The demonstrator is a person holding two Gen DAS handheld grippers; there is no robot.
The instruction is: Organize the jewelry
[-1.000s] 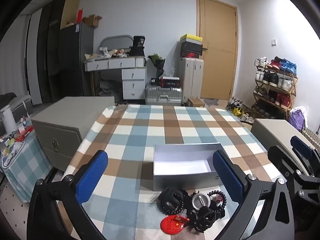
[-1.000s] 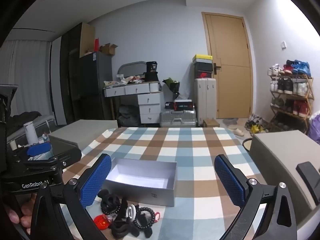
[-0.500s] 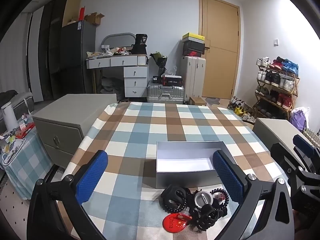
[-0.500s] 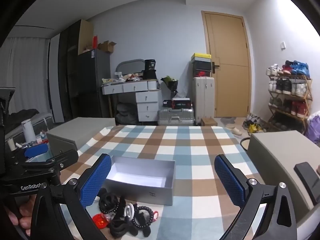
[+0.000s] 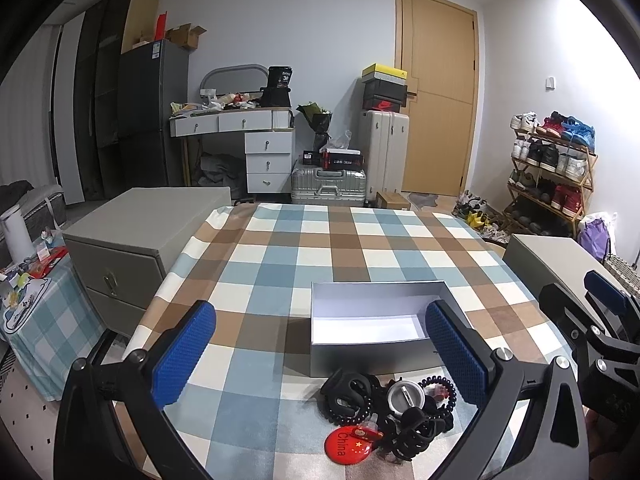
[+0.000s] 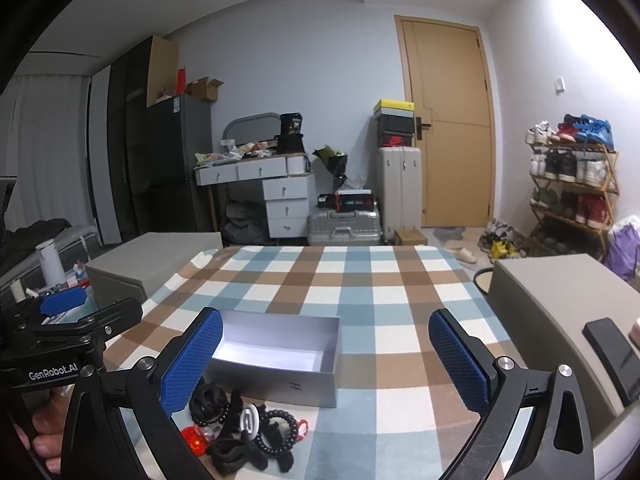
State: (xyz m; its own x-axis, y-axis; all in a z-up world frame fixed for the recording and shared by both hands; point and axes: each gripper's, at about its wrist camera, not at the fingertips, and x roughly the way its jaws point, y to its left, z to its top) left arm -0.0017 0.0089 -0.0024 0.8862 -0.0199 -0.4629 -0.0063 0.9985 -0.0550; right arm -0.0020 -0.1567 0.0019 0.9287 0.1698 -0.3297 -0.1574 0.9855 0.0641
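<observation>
An open, empty grey box with a white inside sits on the checked tablecloth; it also shows in the right wrist view. In front of it lies a pile of jewelry: black bead bracelets, black hair clips, a silver round piece and a red round badge. The pile shows in the right wrist view too. My left gripper is open and empty, above the table just before the pile. My right gripper is open and empty, to the right of the pile.
A grey cabinet stands left of the table and a second grey cabinet stands to the right with a black phone on it. The checked tablecloth stretches far behind the box.
Both grippers have tilted and drifted slightly, so the box and pile sit a little differently in view. Nothing was gripped or moved on the table.
</observation>
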